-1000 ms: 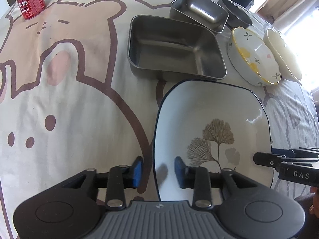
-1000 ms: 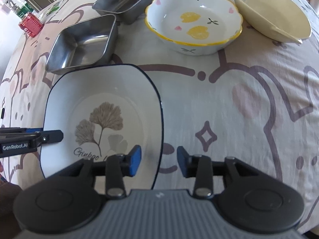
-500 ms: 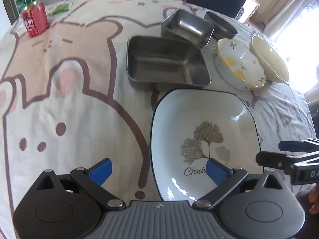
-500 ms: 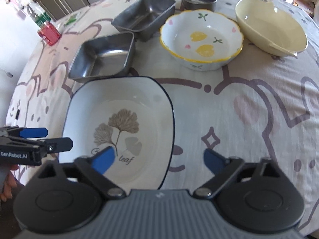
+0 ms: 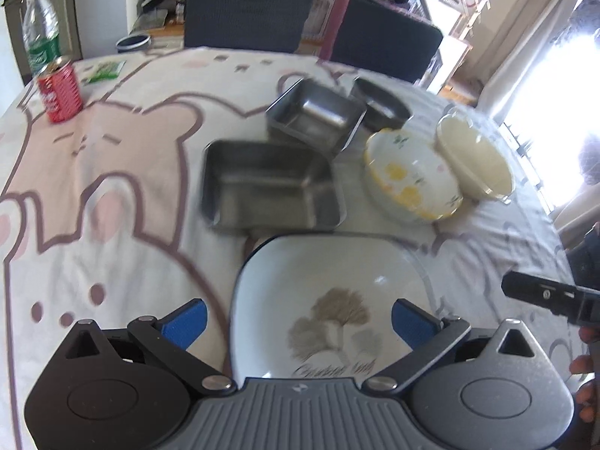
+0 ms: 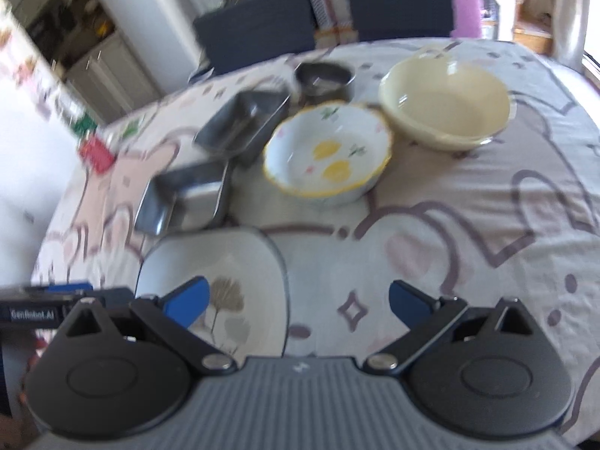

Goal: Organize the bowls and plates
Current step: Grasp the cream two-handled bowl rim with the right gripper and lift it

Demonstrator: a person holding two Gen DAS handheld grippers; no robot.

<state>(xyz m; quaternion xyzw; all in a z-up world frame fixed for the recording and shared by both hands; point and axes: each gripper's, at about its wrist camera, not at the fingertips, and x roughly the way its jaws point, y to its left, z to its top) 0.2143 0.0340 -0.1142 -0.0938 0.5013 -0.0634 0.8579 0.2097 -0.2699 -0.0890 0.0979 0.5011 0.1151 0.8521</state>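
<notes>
Both grippers, left (image 5: 298, 322) and right (image 6: 298, 302), jaws just spread wide, nothing held; square plate (image 5: 330, 292) flat on tablecloth (image 5: 112, 195) below them. Right of plate, bare cloth. Beyond: three metal dishes, two bowls.

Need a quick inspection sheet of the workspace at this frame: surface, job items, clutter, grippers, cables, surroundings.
Surface: round table under a cartoon tablecloth.
Job's things: square leaf plate nearest; behind it a large steel tray, a small steel tray, a dark round bowl, a flowered bowl and a cream bowl. None stacked.
Clutter: red can, water bottle, green packet at the far left edge.
Grippers: left gripper and right gripper both wide open, jaws just opened, holding nothing, above the plate's sides.
Cables: nothing seen.
Surroundings: two dark chairs behind; bright window to the right.
</notes>
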